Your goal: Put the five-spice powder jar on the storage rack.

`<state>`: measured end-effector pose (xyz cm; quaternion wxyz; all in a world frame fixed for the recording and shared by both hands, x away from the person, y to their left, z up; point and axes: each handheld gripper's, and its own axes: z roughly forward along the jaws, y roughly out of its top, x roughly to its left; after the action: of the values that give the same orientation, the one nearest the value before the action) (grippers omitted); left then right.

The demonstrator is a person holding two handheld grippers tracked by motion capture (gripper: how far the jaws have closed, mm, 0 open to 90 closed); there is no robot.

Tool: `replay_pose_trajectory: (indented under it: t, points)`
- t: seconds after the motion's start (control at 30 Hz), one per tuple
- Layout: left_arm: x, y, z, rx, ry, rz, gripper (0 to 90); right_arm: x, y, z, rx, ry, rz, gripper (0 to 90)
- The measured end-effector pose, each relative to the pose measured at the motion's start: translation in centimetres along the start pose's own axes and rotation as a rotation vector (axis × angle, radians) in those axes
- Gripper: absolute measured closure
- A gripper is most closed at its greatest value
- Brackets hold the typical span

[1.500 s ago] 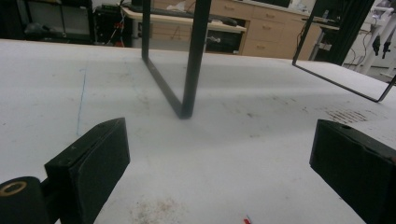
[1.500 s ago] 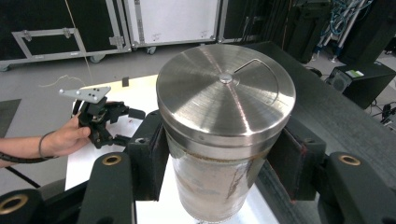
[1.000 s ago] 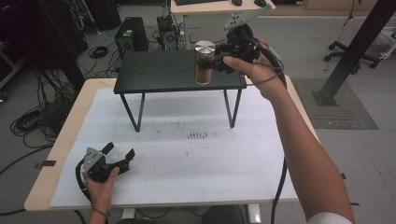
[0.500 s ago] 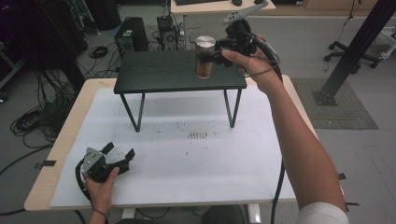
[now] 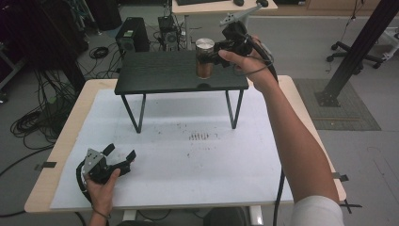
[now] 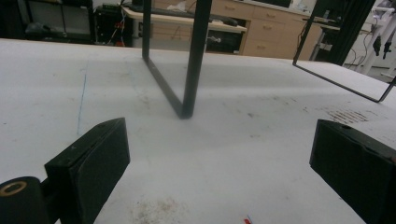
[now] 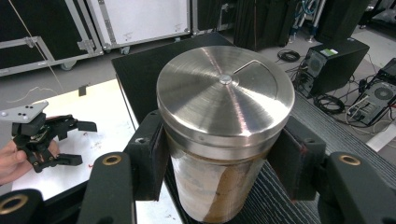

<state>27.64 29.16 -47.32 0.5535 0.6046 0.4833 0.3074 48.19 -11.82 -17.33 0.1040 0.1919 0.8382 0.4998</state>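
A glass jar (image 5: 205, 60) with a brushed steel lid (image 7: 225, 92) and brown contents hangs a little above the right end of a small black bench (image 5: 160, 75). My right gripper (image 5: 214, 55) is shut on the jar, its black pads (image 7: 149, 154) pressing the sides just under the lid. My left gripper (image 5: 120, 155) rests open on the white table cover (image 5: 188, 160) near the front left, held by a hand. In the left gripper view its jaws stand wide apart with bare cover (image 6: 210, 154) between them.
The bench stands on thin black legs (image 6: 194, 56) at the back of the table. Dark specks (image 5: 203, 137) mark the cover's middle. Computer towers (image 5: 131, 35), cables (image 5: 42, 113) and a desk lie on the floor behind; a black post (image 5: 357, 52) rises at the right.
The right gripper has carried the jar a little farther back and higher above the bench's right end. The left gripper has not moved.
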Motion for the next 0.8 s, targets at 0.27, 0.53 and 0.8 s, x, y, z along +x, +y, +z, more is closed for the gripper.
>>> replay_pose_trajectory:
  t: [0.27, 0.53, 0.8]
  points:
    - [0.0, 0.0, 0.0, -0.001, 0.001, -0.001, 5.3, -0.6, -0.2, 0.8, 0.013, -0.012, 0.01, 43.2]
    - [0.0, 0.0, 0.0, -0.002, 0.002, -0.002, 5.3, -1.0, -0.5, 1.3, 0.03, -0.031, 0.014, 43.2]
    - [0.0, 0.0, 0.0, 0.0, 0.003, -0.002, 5.3, -1.3, -0.9, 1.8, 0.043, -0.045, 0.017, 43.2]
